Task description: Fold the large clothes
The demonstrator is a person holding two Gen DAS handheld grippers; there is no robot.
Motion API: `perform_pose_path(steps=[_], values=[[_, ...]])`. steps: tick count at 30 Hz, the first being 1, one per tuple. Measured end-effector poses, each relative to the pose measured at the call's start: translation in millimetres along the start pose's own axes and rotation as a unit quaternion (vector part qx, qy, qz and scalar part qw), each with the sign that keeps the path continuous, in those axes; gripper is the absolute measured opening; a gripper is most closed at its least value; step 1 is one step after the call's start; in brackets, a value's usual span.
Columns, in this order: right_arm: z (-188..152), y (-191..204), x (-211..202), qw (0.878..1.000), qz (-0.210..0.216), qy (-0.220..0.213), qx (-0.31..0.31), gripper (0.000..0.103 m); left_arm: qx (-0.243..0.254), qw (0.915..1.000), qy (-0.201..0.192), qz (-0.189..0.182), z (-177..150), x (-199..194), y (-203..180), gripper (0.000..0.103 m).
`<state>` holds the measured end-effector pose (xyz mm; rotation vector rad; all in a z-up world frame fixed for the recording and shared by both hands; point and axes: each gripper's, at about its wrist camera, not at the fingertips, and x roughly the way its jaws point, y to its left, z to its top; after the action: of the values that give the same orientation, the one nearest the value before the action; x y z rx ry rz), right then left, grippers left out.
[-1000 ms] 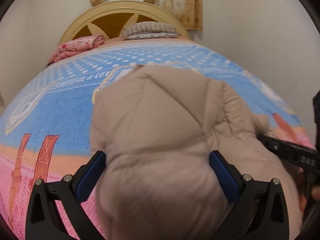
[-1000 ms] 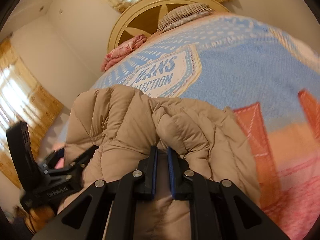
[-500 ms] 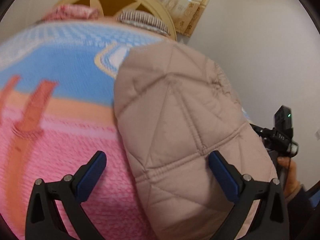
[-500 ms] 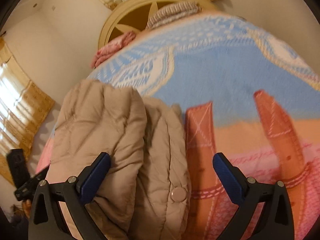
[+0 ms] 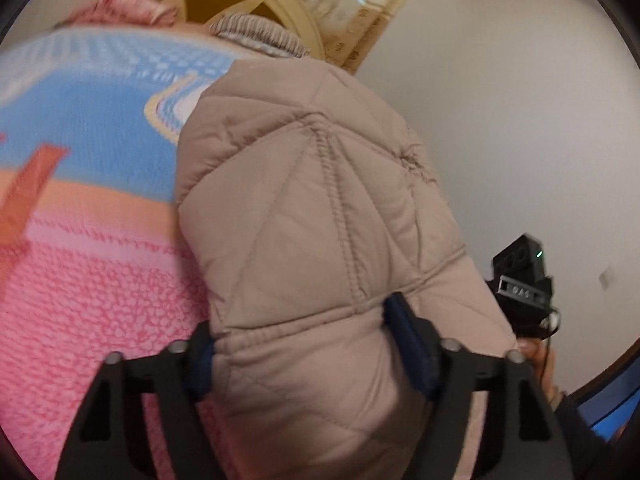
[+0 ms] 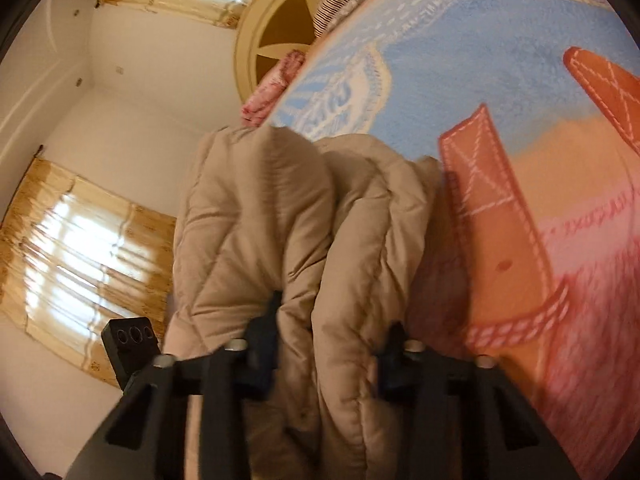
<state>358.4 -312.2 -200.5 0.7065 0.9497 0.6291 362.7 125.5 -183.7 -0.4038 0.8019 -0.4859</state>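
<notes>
A beige quilted puffer jacket (image 5: 320, 208) lies folded into a thick bundle on the bed's blue, orange and pink blanket (image 5: 80, 280). My left gripper (image 5: 304, 356) is closed on the bundle's near end, its blue pads pressing the fabric from both sides. In the right wrist view the jacket (image 6: 280, 220) shows as stacked puffy layers. My right gripper (image 6: 332, 344) is closed on the thick layers at the other side. The right gripper's body (image 5: 522, 284) shows at the right in the left wrist view.
The blanket (image 6: 520, 160) covers the bed. A cream round headboard (image 5: 224, 4) with a striped pillow (image 5: 256, 32) and a pink folded cloth (image 5: 120, 8) stands at the far end. White walls and curtained windows (image 6: 80, 272) surround the bed.
Half a second ago both grippers were wide open around the jacket. Both have now closed on the folded bundle. The right gripper had let go of a fold before that.
</notes>
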Motion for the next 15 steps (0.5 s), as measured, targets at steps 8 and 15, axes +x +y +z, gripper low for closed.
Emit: perform_pose_path(steps=[8,15], values=[[-22.1,61.7,-3.0,0.998,0.024,-0.01,-0.052,0.023,0.045,0.9974,-0.055,0.012,-4.0,-75.6,-27.6,0.052],[-29.9,122.3,28.0,0.994,0.073,-0.003,-0.086,0.022,0.063,0.9906,-0.104,0.062,-12.2,-140.7,-16.4,0.051]])
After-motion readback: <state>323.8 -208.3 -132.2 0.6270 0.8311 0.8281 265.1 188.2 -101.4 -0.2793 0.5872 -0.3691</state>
